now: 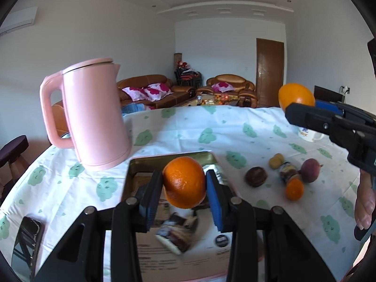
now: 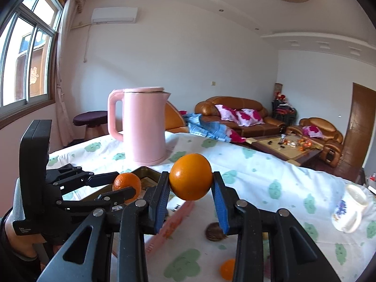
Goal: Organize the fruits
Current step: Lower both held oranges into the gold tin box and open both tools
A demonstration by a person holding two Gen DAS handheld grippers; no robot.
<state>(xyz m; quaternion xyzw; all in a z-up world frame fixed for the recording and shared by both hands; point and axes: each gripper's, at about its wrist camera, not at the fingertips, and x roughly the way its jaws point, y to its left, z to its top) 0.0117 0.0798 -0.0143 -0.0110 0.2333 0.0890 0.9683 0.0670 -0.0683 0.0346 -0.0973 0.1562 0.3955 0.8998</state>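
Left of frame, the pink kettle [image 1: 94,115] stands on the desk [image 1: 178,127]. Centre, the left gripper [image 1: 184,183] pinches an orange [image 1: 184,181] over the tray [image 1: 131,171]: lower it before letting go. Upper right, the right gripper [image 1: 303,110] clamps a second orange [image 1: 295,94], which should wait clear.

Orange [image 1: 184,182] sitting centre frame in left wrist view, clamped between blue pads of left tool [image 1: 184,188], hanging over gold metal tray [image 1: 169,158]. Second orange [image 2: 190,179], smooth and round, sitting centre frame in right wrist view, pinched by right tool [image 2: 190,183], lifted off tabletop. Lying loose at right of left view: small mandarin [image 1: 294,189], dark brown round fruit [image 1: 256,176], purplish fruit [image 1: 310,170], yellowish knobbly pieces [image 1: 276,161].
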